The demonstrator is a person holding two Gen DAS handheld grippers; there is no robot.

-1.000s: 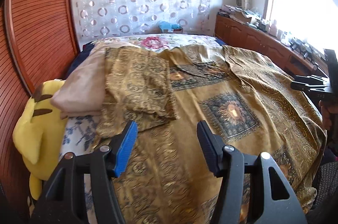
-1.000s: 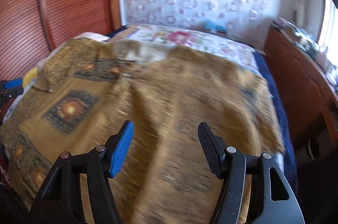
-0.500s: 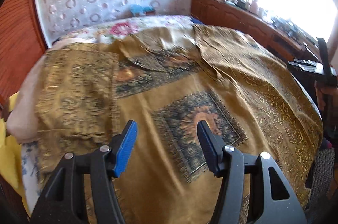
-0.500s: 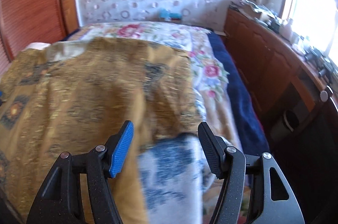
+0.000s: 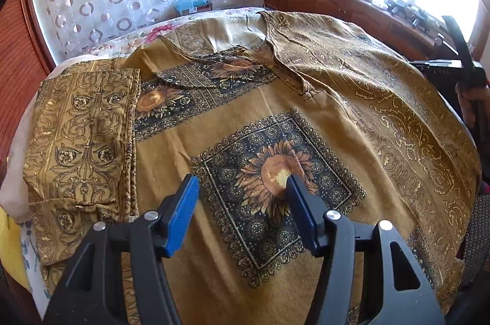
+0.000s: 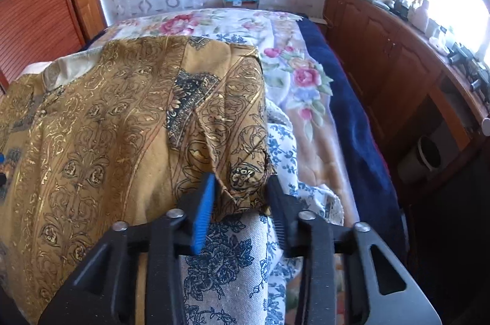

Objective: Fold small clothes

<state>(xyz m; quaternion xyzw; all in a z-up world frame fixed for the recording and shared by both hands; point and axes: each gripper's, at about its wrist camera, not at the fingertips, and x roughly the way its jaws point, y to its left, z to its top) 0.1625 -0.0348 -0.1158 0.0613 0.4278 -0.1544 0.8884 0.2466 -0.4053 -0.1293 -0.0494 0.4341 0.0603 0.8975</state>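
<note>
The right gripper [image 6: 242,196] is closing over a bunched corner of a gold-printed garment [image 6: 128,122], the blue pad and its dark partner standing either side of the puckered cloth; the corner sits between the jaws, but a gap shows on the right side and the pads do not yet appear to pinch it. The left gripper [image 5: 242,196] hangs with jaws parted and nothing between them, over a sunflower panel [image 5: 275,171] near the middle of the same garment [image 5: 352,116].

The garment lies spread across a bed, covering most of it. In the right wrist view its near corner drapes over a blue-flowered white cloth [image 6: 226,270], with a rose-patterned blanket [image 6: 294,73] and a dark blue cover [image 6: 346,116] just beside it. In the left wrist view a separate folded piece in matching gold scrollwork [image 5: 82,135] rests at the garment's left edge, on a pale pillow [image 5: 18,159].

Judging by the soft ripples and the way the corner crumples, the fabric is thin, light and limp. It should lift with little effort but will sag and trail rather than hold a shape, and its smooth, gilt-printed surface may slide between the pads. The hemmed corner now between the right jaws looks the firmest place to grasp; a matching hold for the left hand would likely be the hem or a corner on its own side, not the flat middle, where pads would gather only a loose pinch.

A wooden cabinet [image 6: 398,55] runs under the bright window.
</note>
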